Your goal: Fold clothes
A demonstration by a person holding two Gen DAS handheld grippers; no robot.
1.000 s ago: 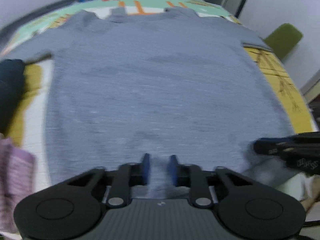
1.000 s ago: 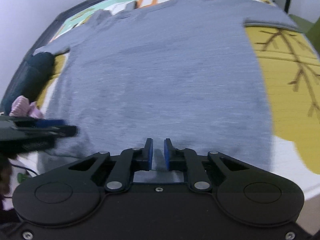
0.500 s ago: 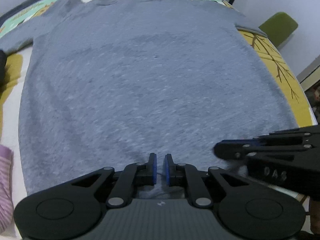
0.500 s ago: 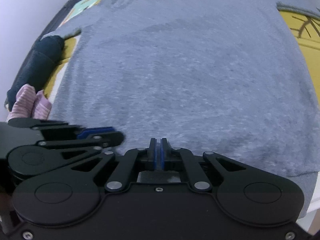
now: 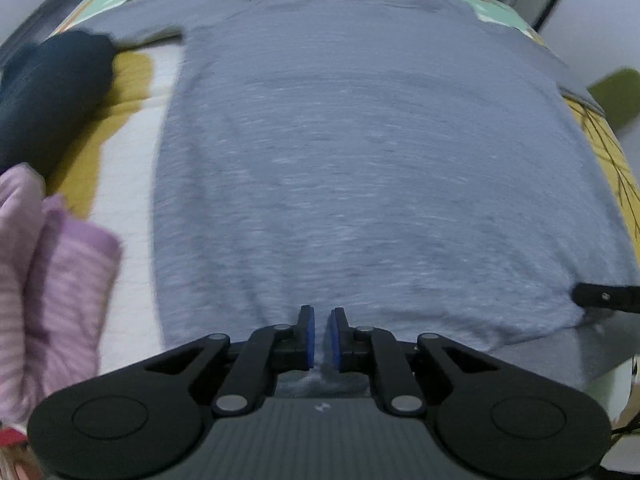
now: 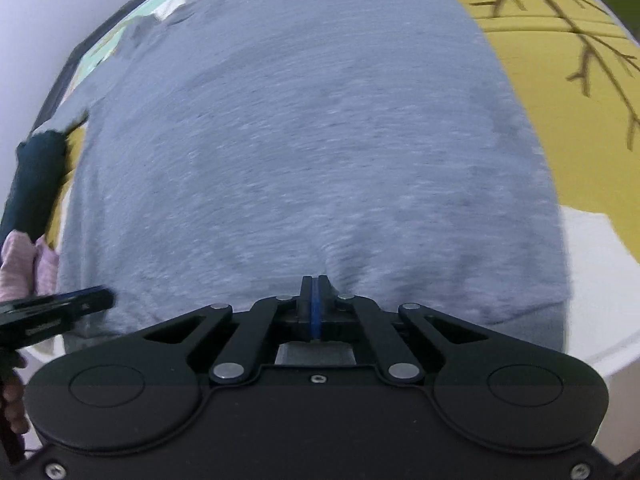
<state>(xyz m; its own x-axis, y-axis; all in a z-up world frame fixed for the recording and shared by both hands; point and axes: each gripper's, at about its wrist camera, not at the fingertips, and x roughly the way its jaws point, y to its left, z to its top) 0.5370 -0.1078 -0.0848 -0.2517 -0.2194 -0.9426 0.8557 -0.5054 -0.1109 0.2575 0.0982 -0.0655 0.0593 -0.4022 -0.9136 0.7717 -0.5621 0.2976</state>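
Observation:
A grey T-shirt (image 5: 360, 168) lies flat on the table, collar at the far end and hem nearest me. My left gripper (image 5: 322, 320) sits at the hem left of the middle, its blue pads shut on a pinch of grey fabric. My right gripper (image 6: 316, 284) sits at the hem further right with its pads pressed together, and the cloth puckers at its tips. Each gripper shows in the other's view: the right gripper (image 5: 604, 298) at the shirt's lower right corner, the left gripper (image 6: 60, 304) near the lower left corner.
A rolled dark navy garment (image 5: 48, 92) and a pink striped garment (image 5: 52, 280) lie left of the shirt. The table cover (image 6: 560, 80) is yellow with a branch pattern, white at its near edge. A green chair (image 5: 616, 96) stands beyond the right side.
Both pairs of jaws have closed on the hem from a wider gap. The two grippers have moved apart along the hem, the left toward the pink garment, and both have dropped a little.

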